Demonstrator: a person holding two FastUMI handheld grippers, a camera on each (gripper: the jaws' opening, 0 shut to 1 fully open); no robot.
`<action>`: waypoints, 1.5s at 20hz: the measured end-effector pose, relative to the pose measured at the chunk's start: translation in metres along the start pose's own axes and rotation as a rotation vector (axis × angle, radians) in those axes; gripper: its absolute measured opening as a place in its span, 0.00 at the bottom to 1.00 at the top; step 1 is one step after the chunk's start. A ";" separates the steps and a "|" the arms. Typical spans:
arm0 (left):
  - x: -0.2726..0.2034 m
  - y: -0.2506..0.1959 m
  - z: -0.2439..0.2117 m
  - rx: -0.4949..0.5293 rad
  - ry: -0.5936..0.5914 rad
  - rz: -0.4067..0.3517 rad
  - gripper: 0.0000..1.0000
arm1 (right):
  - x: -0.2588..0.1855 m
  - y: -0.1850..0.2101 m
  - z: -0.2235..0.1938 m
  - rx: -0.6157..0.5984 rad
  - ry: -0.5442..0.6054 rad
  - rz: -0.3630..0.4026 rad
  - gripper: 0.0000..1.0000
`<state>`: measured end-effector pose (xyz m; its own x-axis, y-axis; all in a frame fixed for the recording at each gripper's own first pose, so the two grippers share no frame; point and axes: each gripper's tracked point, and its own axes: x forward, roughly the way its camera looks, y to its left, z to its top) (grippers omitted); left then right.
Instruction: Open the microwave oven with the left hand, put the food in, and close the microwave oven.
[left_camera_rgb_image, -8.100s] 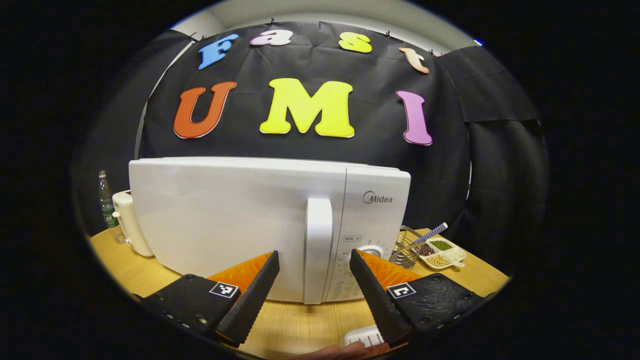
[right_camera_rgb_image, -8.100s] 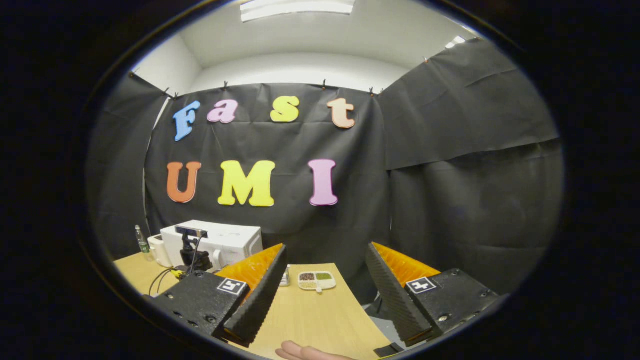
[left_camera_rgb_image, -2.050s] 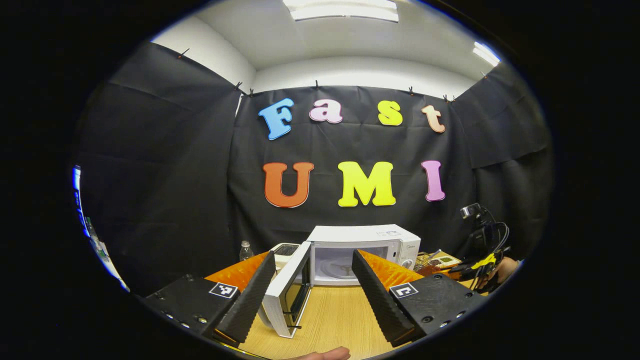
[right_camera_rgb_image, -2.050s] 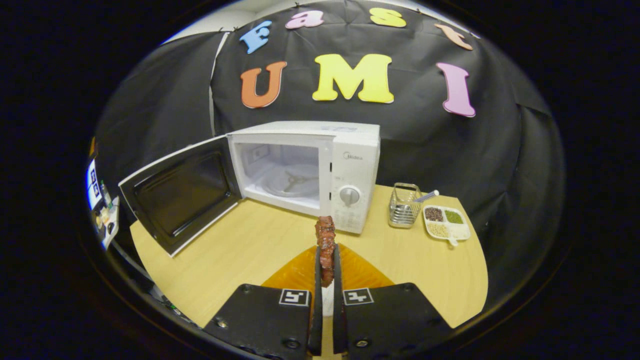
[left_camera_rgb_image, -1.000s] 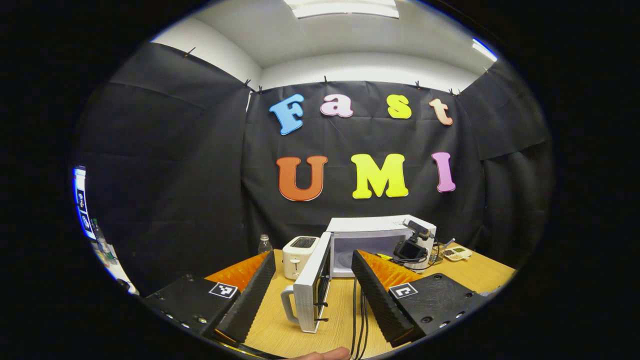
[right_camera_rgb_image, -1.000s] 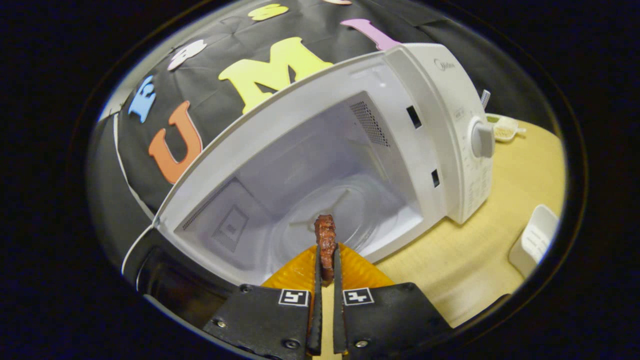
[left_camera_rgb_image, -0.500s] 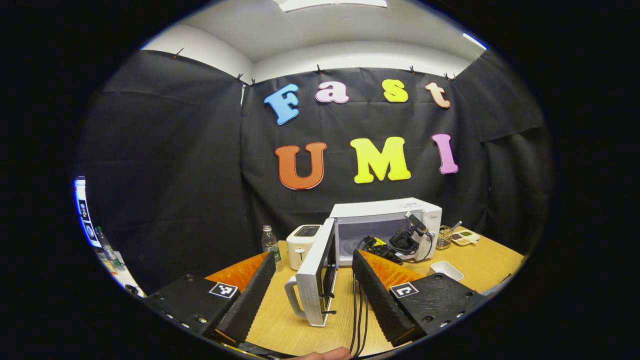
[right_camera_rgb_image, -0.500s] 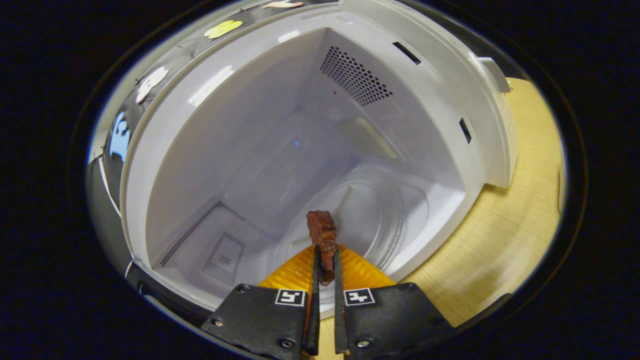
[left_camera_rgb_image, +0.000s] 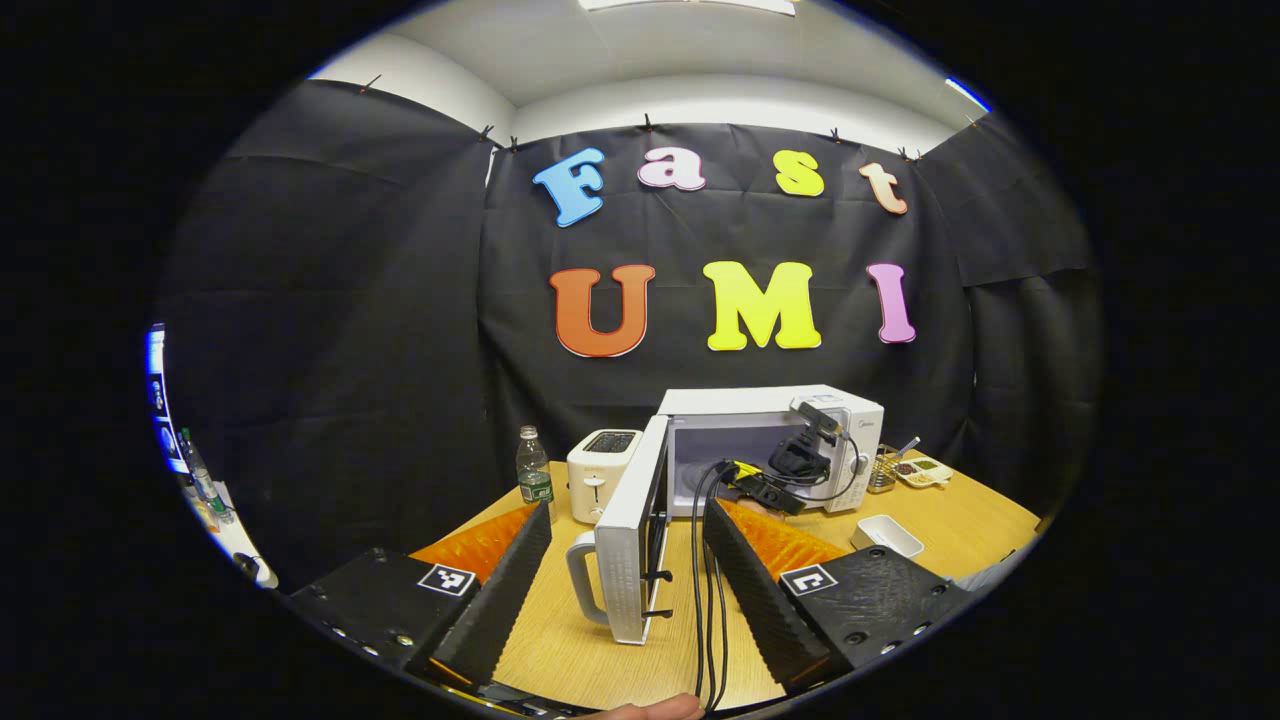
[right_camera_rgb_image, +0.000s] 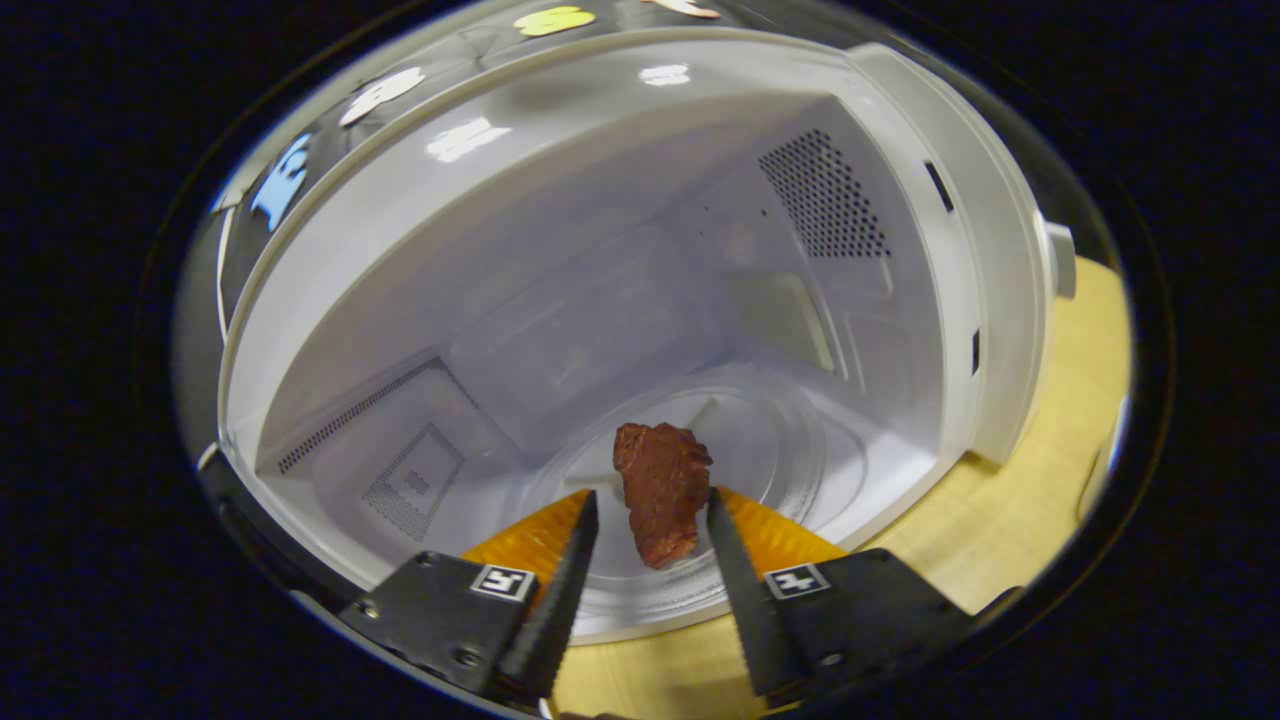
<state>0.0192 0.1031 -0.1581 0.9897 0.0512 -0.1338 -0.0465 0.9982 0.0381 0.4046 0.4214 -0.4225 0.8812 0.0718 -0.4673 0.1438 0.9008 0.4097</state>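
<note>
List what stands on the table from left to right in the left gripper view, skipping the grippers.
Water bottle → toaster → open microwave door → microwave body → wire basket → divided dish of beans.

Wooden surface (left_camera_rgb_image: 560, 640) carries: microwave oven (left_camera_rgb_image: 770, 440) at far centre, door (left_camera_rgb_image: 630, 540) swung open toward the near side. Toaster (left_camera_rgb_image: 597, 470) and water bottle (left_camera_rgb_image: 533, 475) to its left. Right of it: wire basket (left_camera_rgb_image: 882, 472), divided dish (left_camera_rgb_image: 920, 470), small white tray (left_camera_rgb_image: 885, 535) nearer.
</note>
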 end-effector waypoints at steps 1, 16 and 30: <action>-0.001 0.005 -0.002 0.001 0.001 0.009 0.94 | -0.002 -0.003 -0.002 -0.055 0.009 -0.015 0.75; -0.008 0.087 -0.033 -0.025 0.019 0.178 0.81 | -0.183 -0.036 0.098 -0.322 -0.088 0.254 0.95; 0.042 0.086 -0.044 -0.084 -0.025 0.096 0.00 | -0.409 -0.165 0.218 -0.487 -0.348 0.305 0.89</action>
<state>0.0505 0.1922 -0.2045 0.9831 0.1473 -0.1085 -0.1518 0.9878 -0.0338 0.1185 0.1497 -0.1278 0.9557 0.2853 -0.0729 -0.2826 0.9582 0.0452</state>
